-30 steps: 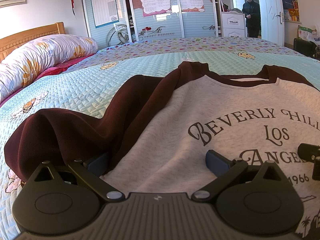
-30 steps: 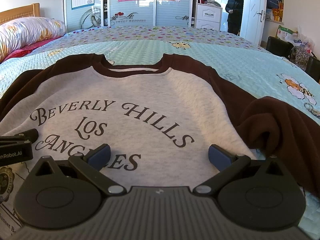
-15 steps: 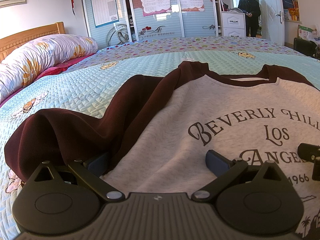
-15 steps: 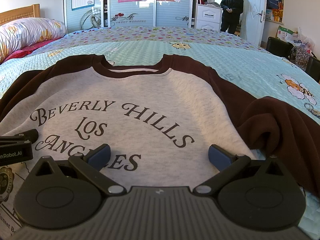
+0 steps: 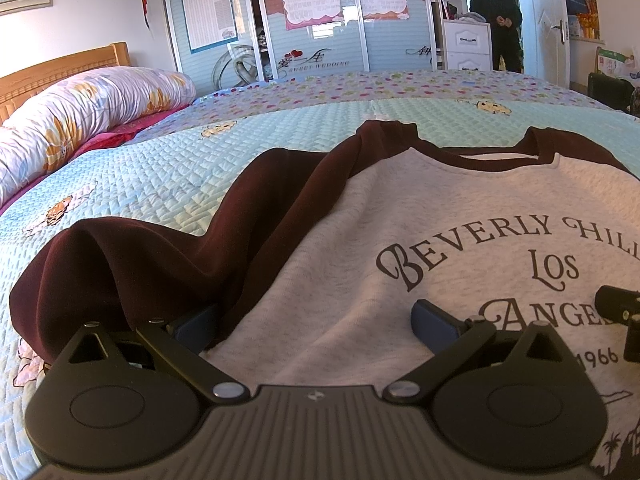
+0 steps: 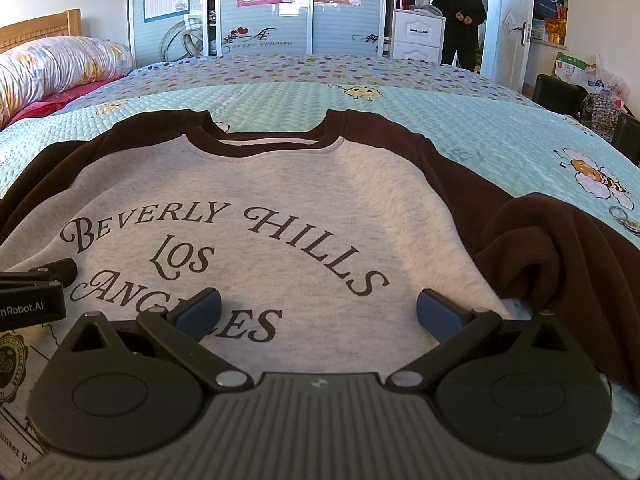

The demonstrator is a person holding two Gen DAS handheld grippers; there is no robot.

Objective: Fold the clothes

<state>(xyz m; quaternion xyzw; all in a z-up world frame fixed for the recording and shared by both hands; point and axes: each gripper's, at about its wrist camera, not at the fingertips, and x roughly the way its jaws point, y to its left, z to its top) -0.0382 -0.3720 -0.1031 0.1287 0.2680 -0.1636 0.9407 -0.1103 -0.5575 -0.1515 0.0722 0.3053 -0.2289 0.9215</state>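
Observation:
A grey sweatshirt [image 5: 420, 208] [image 6: 260, 184] with dark maroon sleeves and "Beverly Hills Los Angeles" lettering lies face up on the bed, collar away from me. Its left sleeve [image 5: 132, 256] is bunched at the left; its right sleeve [image 6: 560, 248] is bunched at the right. My left gripper [image 5: 316, 320] hovers open over the shirt's lower left, its left finger beside the maroon sleeve. My right gripper [image 6: 318, 312] stands open over the lettering at the lower right. Nothing is held by either. The left gripper's tip [image 6: 36, 276] shows in the right wrist view.
The bed has a light blue quilted cover [image 5: 140, 184] [image 6: 500, 136]. A flowered rolled duvet [image 5: 80, 112] lies by the wooden headboard. A person in dark clothes [image 6: 460, 12] stands in the doorway beyond the bed. A keyring [image 6: 624, 220] lies on the cover at right.
Both grippers and the sweatshirt have stayed still. The person in the doorway has shifted slightly.

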